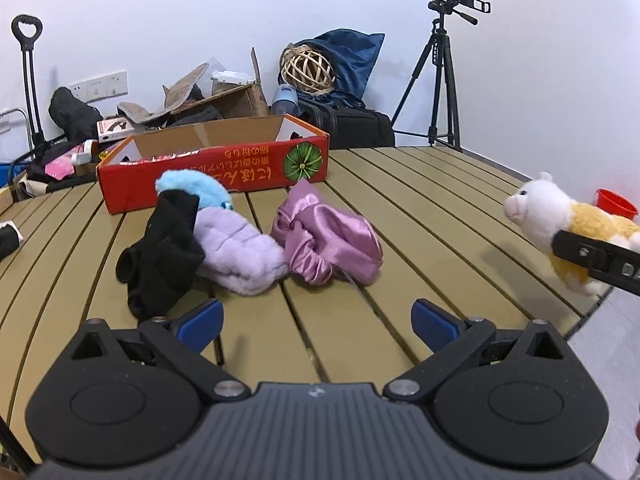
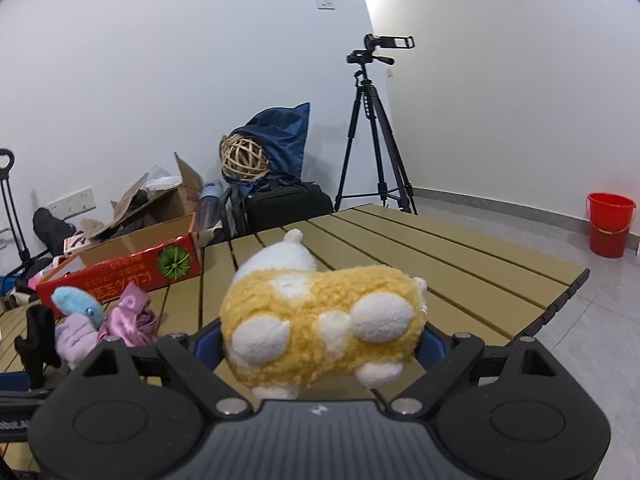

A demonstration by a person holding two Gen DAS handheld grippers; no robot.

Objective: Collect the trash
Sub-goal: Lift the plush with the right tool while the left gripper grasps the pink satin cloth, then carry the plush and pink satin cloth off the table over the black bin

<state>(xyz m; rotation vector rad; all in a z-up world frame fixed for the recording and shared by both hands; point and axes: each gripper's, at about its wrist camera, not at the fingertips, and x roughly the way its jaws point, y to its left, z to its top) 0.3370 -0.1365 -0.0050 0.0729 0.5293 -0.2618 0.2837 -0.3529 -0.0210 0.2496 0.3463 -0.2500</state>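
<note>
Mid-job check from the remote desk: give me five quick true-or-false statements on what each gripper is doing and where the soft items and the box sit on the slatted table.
1. The right gripper is closed on the yellow-and-white plush animal. True.
2. The left gripper holds the shiny pink satin pouch. False: its jaws are open and empty; the pouch lies on the tan slatted table.
3. The black sock lies partly over the lilac fuzzy glove. True.
4. The red cardboard box sits on the floor. False: it stands on the table.
5. The red plastic bucket stands on the table. False: it is on the floor.
</note>
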